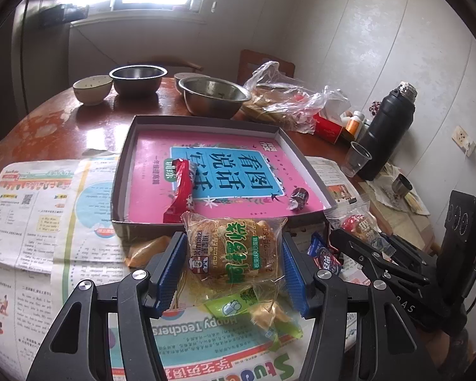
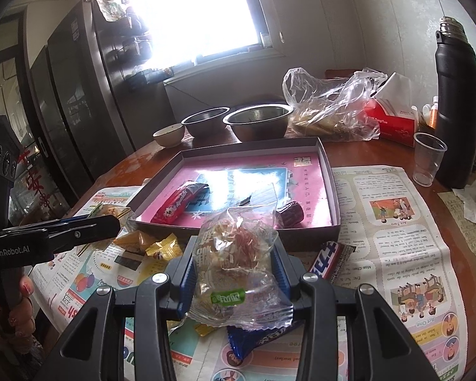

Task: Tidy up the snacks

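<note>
**Both grippers clamped on wrapped cakes at the tray's near edge**

While the shallow cardboard tray [image 1: 123, 171] lies on the newspaper [image 1: 41, 222], it holds a pink book [image 1: 238, 146] flat on its floor, a red snack bar [image 1: 181, 190] lying across the book's left side, and a small dark wrapped candy [image 1: 299, 197] near its right corner. Just before the tray's near wall, the left gripper [image 1: 234, 263] has its blue pads pressed on a clear-wrapped cake with green lettering [image 1: 234, 250]. The right gripper [image 2: 234, 266] is likewise closed on a crinkled clear-wrapped shredded-topped cake [image 2: 234, 254], held close to the tray's front edge. Loose on the newspaper lie a chocolate bar [image 2: 328, 260], a blue packet [image 2: 257, 338] and yellow candies [image 2: 161, 247]. Behind the tray stand two steel bowls [image 1: 214, 96] and a small ceramic bowl [image 1: 92, 87]; whether anything sits inside them I cannot tell. A clear plastic cup [image 2: 428, 158] stands beside a black flask [image 2: 457, 104].
</note>
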Tool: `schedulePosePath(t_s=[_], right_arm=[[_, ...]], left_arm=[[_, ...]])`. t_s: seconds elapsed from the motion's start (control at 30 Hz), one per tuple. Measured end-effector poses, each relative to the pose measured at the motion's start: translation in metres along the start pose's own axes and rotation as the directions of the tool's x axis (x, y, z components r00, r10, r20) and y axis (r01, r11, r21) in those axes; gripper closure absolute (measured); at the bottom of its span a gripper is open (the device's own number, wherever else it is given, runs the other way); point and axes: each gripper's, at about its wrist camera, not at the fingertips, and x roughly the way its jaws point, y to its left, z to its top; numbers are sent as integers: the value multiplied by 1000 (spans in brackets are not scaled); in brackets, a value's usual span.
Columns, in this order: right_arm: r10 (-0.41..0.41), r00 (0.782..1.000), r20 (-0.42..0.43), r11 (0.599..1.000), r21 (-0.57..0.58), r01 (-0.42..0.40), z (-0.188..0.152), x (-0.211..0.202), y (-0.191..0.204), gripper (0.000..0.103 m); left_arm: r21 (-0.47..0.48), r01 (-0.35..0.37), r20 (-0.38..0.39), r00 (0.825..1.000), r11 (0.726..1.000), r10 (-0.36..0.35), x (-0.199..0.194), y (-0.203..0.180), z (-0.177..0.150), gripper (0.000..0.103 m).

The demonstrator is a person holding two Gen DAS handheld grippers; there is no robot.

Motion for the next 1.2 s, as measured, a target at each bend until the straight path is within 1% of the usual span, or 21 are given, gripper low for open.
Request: schedulePosePath(t_s=[0.33,0.87,1.2], right_arm=[[-13,1000,-6,1000,10,13,6,8,-7,60],[-36,999,-30,998,57,38,19,23,-25,60],[-61,998,-22,994,91,63,33,25,-41,60]], left_arm=[[-16,13,-9,1000,1000,-14,14,3,11,43],[-31,27,-19,999,999,-27,33,3,37,43],[-46,29,-12,1000,999,-29,46,3,54,43]])
